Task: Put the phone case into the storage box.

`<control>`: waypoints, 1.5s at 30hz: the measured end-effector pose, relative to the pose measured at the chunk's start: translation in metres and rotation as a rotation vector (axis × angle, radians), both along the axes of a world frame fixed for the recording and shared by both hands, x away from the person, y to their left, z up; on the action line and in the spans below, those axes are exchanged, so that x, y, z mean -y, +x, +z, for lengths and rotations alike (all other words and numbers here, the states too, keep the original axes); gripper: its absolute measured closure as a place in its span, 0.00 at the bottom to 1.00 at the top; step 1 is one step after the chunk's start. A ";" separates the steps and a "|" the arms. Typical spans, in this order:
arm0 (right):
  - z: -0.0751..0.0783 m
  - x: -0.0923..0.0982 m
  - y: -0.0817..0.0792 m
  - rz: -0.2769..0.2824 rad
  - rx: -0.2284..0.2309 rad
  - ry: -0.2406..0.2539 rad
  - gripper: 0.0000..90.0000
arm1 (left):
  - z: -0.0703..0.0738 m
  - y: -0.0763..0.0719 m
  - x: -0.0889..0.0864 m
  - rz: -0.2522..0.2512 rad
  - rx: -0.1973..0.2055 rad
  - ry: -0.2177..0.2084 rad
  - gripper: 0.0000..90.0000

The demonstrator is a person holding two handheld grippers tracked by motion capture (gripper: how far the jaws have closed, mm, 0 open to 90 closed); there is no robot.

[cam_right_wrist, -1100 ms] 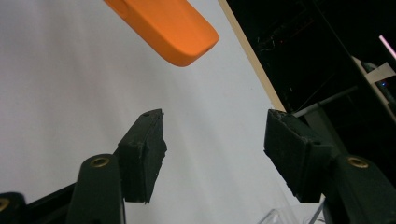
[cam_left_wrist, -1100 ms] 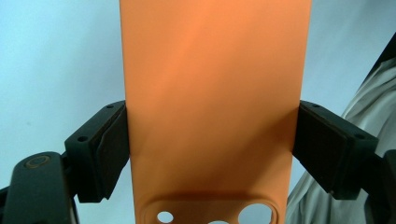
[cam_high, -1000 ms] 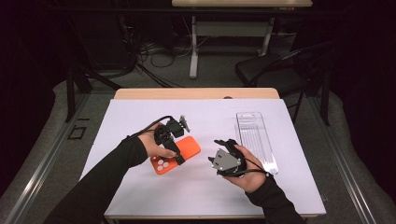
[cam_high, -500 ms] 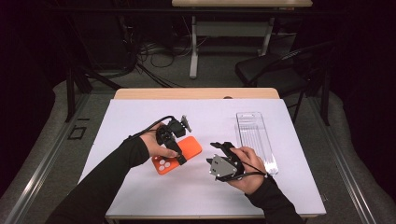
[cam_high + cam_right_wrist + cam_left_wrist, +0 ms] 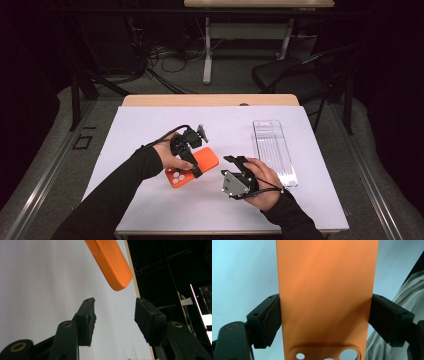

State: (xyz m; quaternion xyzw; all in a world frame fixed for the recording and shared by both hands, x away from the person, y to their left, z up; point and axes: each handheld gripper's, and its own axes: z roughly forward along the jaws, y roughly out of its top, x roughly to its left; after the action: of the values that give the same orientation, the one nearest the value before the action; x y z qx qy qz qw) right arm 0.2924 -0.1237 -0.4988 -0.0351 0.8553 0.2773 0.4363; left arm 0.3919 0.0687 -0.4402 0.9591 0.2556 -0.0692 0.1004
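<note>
Orange phone case (image 5: 192, 166) hasn't budged, same spot mid-surface (image 5: 150, 125) on the white sheet, camera holes toward me. My left hand-held gripper (image 5: 187, 150) is clamped across its width, pads tight on both long edges (image 5: 325, 295). The right hand-held gripper (image 5: 234, 162) has crept a bit closer; its jaws have just been closing with nothing between them. Clear tray (image 5: 274, 150) sits off to the right.

This is a dark lab or recording room. The counter (image 5: 150, 200) has a plain white cover. At 12 o'clock, loose cables (image 5: 160, 55) lie on the grey floor under another desk (image 5: 260, 4). A black chair (image 5: 295, 75) stands at 1 o'clock.
</note>
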 end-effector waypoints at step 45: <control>-0.010 -0.008 -0.009 0.112 0.220 -0.183 0.76 | -0.005 -0.001 0.025 -0.029 -0.063 0.014 0.18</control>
State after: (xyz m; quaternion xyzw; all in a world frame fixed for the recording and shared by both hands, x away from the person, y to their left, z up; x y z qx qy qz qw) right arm 0.2838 -0.1159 -0.5090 -0.1525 0.8208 0.2163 0.5063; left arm 0.3913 0.0434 -0.4451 0.9607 0.2454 -0.0988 0.0844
